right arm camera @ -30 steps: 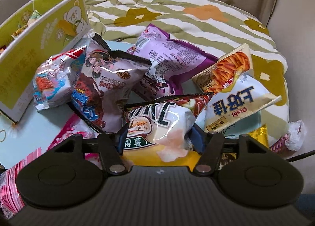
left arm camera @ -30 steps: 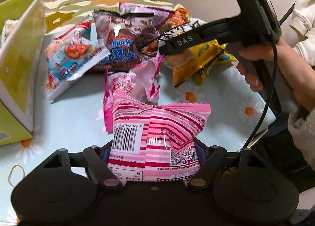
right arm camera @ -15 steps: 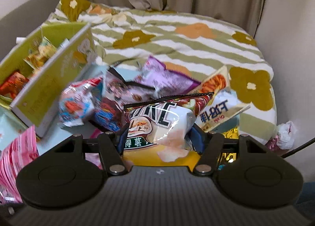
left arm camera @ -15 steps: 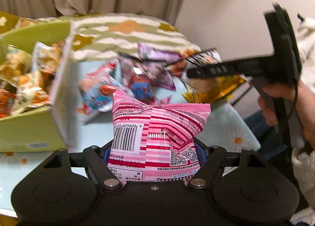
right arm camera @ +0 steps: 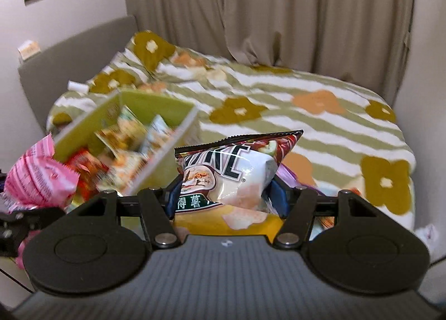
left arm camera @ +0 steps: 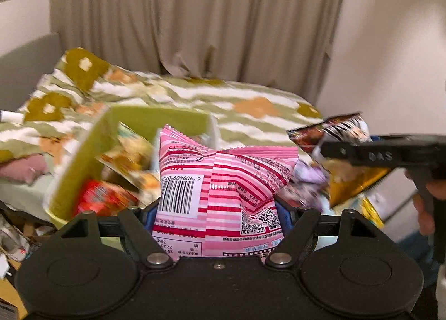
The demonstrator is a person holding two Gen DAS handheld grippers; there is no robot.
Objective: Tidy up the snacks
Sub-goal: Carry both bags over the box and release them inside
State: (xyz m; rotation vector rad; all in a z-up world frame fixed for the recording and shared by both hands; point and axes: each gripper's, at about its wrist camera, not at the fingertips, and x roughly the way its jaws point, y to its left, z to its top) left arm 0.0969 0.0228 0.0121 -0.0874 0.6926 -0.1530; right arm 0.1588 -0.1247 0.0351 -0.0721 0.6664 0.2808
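My left gripper (left arm camera: 217,212) is shut on a pink striped snack bag (left arm camera: 220,189) and holds it up in the air, just right of the green box (left arm camera: 83,158). The pink bag also shows at the left of the right wrist view (right arm camera: 36,178). My right gripper (right arm camera: 225,194) is shut on a white and yellow chip bag (right arm camera: 231,175), lifted to the right of the green box (right arm camera: 156,105). That chip bag and the right gripper (left arm camera: 323,150) show at the right of the left wrist view. The box holds several snack packs.
A bed with a green, white and orange flower quilt (right arm camera: 306,102) lies behind. Beige curtains (left arm camera: 195,13) hang at the back. A purple snack bag (left arm camera: 306,178) lies below on the table. Paper clutter (left arm camera: 11,239) sits at the lower left.
Both grippers have risen with their bags and tilted up, away from the snack pile. The green box is now close ahead of both.
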